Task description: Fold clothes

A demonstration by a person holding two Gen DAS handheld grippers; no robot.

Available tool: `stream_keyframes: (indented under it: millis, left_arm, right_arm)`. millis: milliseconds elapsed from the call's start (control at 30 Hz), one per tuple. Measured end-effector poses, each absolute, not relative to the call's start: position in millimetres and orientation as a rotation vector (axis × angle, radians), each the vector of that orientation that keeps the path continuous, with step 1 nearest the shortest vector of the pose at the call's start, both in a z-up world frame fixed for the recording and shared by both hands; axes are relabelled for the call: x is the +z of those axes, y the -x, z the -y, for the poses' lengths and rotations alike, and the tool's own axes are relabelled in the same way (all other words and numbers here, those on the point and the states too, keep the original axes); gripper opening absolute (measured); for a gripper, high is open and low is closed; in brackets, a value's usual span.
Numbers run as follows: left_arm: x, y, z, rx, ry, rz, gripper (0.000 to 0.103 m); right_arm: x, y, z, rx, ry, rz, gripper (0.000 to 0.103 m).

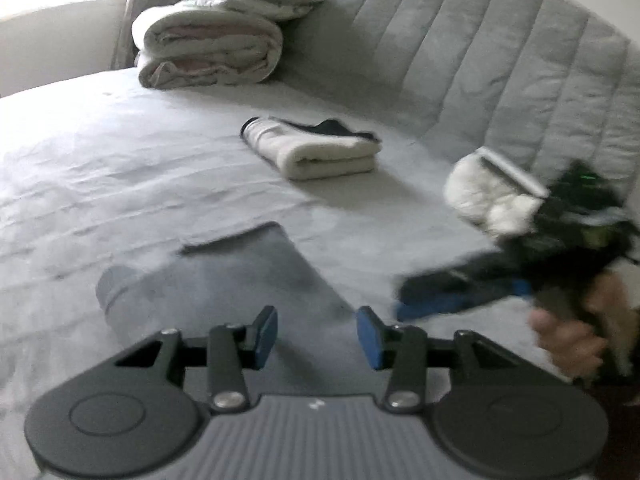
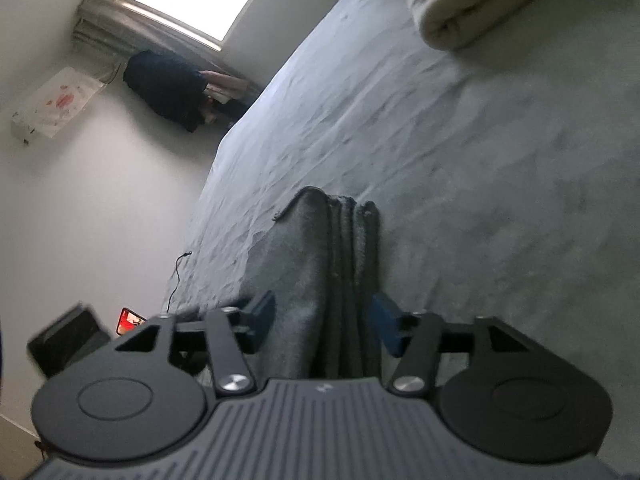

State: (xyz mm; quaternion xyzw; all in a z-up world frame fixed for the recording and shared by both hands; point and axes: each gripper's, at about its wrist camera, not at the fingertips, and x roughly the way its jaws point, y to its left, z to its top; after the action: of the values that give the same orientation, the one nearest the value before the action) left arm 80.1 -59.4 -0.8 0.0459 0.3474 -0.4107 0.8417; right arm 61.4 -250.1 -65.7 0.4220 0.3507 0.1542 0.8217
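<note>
No readable writing can be made out anywhere; only a small pale mark is seen on the ribbed housing of each gripper, too blurred to be read. A sheet with red shapes (image 2: 54, 100) is stuck on the wall left of the bed, but nothing on it can be read either.

The folded grey garment (image 1: 224, 276) is laid flat on the bed (image 1: 100, 184), and it's used as the landmark here. In the left wrist view the left gripper (image 1: 317, 336) is held just above the garment's near edge, jaws apart, with nothing pinched between the blue pads. To the right of the garment the right gripper (image 1: 436, 296) is seen, blurred, held by a hand (image 1: 572, 340).

In the right wrist view the garment (image 2: 320, 280) is seen edge-on, 3 or so stacked folds running between the jaws of the right gripper (image 2: 324, 328). The jaws are parted wider than the stack and the pads aren't pressed on it.

Beyond the garment, further up the bed, a folded cream towel (image 1: 316, 152) is set with something dark on top. Right of that a crumpled white item (image 1: 488, 192) is left near the padded headboard (image 1: 480, 60). Far behind the garment, folded duvets (image 1: 208, 40) are piled at the headboard.
</note>
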Motion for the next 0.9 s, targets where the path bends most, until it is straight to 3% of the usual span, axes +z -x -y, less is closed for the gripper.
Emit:
stream_keyframes:
  millis: [300,433,533,600,900]
  left_arm:
    - [-22,-132,109,-0.832,-0.180,-0.766,0.045]
    - [-16,-158,120,-0.755,-0.199,-0.799,0.045]
    - [-2,-165,114,-0.710,-0.185,-0.807,0.054]
    - [4,-161,98,-0.688,-0.138,-0.794,0.068]
    - [12,-140,10,-0.539,0.153,-0.779,0.083]
  right_arm:
    - [-62,-62,247,0.356,-0.892,-0.769,0.066]
    - [-61,-61,245,0.352,-0.884,-0.772,0.072]
    - [-63,-60,245,0.355,-0.884,-0.780,0.077]
    - [-66,-58,245,0.359,-0.885,-0.786,0.078]
    - [-74,-42,248,0.385,-0.984,-0.811,0.081]
